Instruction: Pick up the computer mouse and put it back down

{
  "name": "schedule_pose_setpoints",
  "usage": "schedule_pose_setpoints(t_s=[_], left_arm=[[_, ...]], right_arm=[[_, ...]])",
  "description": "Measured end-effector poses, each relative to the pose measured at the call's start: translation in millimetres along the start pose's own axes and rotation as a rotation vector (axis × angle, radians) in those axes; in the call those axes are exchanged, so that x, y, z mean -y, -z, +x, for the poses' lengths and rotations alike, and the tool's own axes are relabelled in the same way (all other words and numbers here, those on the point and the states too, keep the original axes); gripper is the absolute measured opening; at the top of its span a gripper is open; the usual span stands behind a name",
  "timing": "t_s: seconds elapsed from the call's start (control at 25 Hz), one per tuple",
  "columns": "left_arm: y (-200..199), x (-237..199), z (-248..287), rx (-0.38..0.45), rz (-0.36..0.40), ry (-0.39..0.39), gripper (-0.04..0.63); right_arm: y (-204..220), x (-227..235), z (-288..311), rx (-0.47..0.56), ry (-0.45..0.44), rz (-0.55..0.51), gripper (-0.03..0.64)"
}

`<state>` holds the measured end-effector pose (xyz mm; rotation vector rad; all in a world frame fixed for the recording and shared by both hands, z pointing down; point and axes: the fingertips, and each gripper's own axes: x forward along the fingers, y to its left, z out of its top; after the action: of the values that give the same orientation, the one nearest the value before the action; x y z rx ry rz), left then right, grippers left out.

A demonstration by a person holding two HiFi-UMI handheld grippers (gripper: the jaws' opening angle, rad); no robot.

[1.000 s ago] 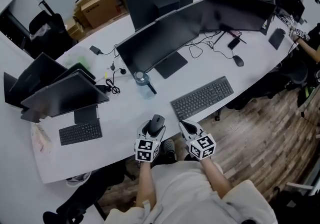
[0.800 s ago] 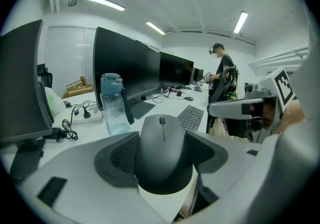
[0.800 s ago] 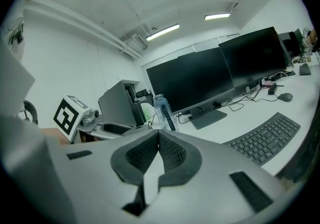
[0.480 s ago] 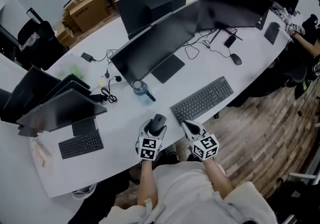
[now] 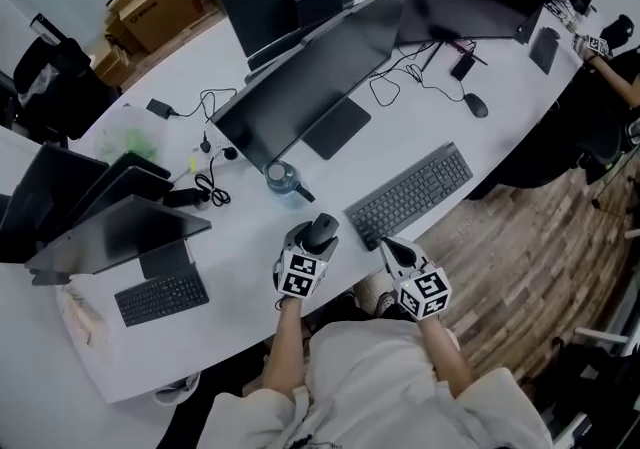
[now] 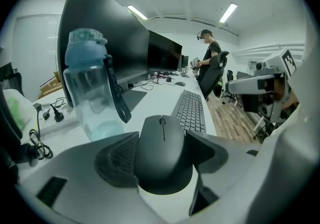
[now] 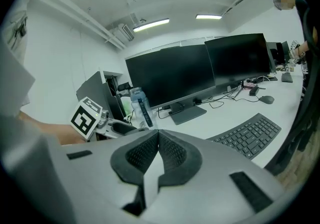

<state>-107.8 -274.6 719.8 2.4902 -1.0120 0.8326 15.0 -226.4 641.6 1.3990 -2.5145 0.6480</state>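
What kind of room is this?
Probably an open-plan office: a long white shared desk carrying several monitors and a keyboard, with cardboard boxes stacked by the far wall.

We see a long white curved desk. On it stand wide black monitors, a black full-size keyboard, a clear blue plastic water bottle, a smaller black keyboard, a small dark mouse and tangled black cables.

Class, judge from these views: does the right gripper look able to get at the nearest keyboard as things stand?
Probably yes. The right gripper hovers beside the near corner of the keyboard, with nothing between them. Its jaws are shut and empty, so it would need to open to grip.
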Motion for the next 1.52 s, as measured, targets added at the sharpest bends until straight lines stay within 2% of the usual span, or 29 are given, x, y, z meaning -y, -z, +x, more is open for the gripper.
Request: schedule_pose_setpoints(t_s=[0.16, 0.36, 0.6, 0.76, 0.96, 1.12, 1.32, 1.52], left_arm=[[25, -1, 25, -0.060, 0.024, 0.032, 0.296], [51, 7, 45, -0.116, 0.015, 0.091, 0.296], [66, 16, 58, -0.186, 0.117, 0.108, 0.296], [66, 30, 67, -0.201, 0.154, 0.152, 0.296], [76, 44, 73, -0.236, 0.206, 0.152, 0.296], [89, 57, 70, -0.243, 0.256, 0.175, 0.296], [87, 61, 76, -0.225, 0.240, 0.207, 0.296], [89, 58, 67, -0.246, 0.270, 0.176, 0.298]], right_arm=[[3, 7, -1, -0.026, 0.028, -0.007, 0.008], [15, 9, -3, -0.066, 0.033, 0.011, 0.008], [19, 11, -12, -0.056, 0.033, 0.045, 0.008], [19, 17, -20, -0.046, 0.044, 0.055, 0.008], [18, 17, -32, -0.042, 0.039, 0.009, 0.008], [20, 12, -40, -0.026, 0.022, 0.012, 0.008], [22, 12, -46, -0.020, 0.002, 0.019, 0.008], [25, 2, -52, -0.020, -0.035, 0.013, 0.008]])
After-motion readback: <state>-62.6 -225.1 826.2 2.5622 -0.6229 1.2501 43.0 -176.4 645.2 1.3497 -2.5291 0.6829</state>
